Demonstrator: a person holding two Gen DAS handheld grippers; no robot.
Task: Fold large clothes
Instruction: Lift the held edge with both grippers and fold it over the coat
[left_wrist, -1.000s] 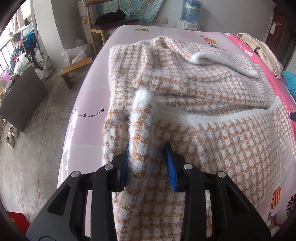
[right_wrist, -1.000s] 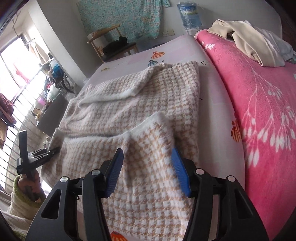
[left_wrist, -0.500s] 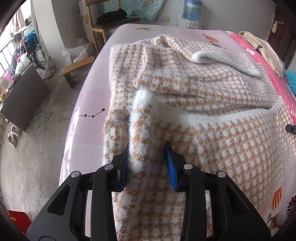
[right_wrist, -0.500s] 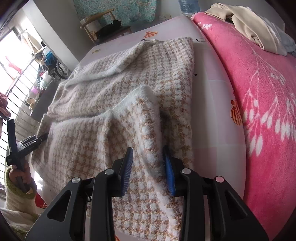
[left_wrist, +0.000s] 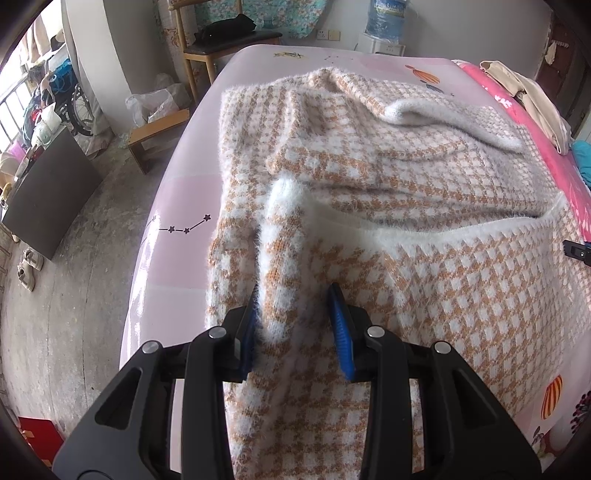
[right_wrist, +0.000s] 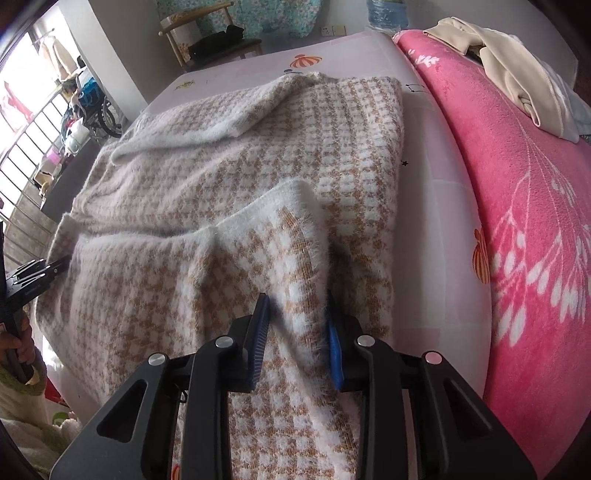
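Between your left gripper (left_wrist: 295, 317) pads, a pinched sweater (left_wrist: 388, 206) fold, right gripper (right_wrist: 297, 328) closing on the hem, only its view showing the pink blanket (right_wrist: 524, 206), sweater lengthwise away from you.

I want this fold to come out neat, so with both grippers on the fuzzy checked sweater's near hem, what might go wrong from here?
1. The right gripper is closing on a bunched ridge of the sweater; a shallow bite may slip.
2. The left gripper pinches only a narrow ridge, so the hem could lift unevenly.
3. The folded-in sleeve lies loose on top and may shift.
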